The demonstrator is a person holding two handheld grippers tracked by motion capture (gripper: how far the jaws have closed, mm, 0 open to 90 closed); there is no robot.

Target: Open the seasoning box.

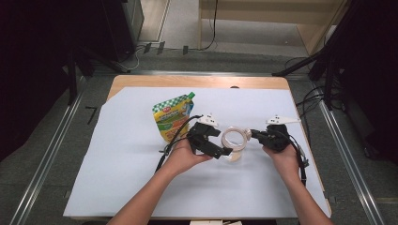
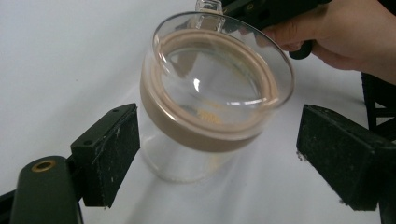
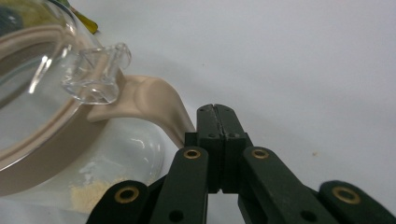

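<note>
A clear glass jar (image 1: pixel 233 143) with a glass lid and a beige seal ring stands tilted on the white sheet between my two grippers. A little pale powder (image 3: pixel 95 191) lies inside it. My left gripper (image 1: pixel 226 151) is open; in the left gripper view its jaws stand wide on either side of the jar (image 2: pixel 187 158) without touching it. My right gripper (image 1: pixel 254 133) is shut, and the seal's beige tab (image 3: pixel 154 100) curves down into the left side of its jaws (image 3: pixel 217 112). The lid's clear glass lug (image 3: pixel 98 74) sits just above that tab.
A green and yellow spouted pouch (image 1: pixel 173 117) lies on the white sheet (image 1: pixel 131 154) behind and to the left of my left hand. The wooden table edge (image 1: pixel 197 81) runs along the back. Dark stands and cables flank the table.
</note>
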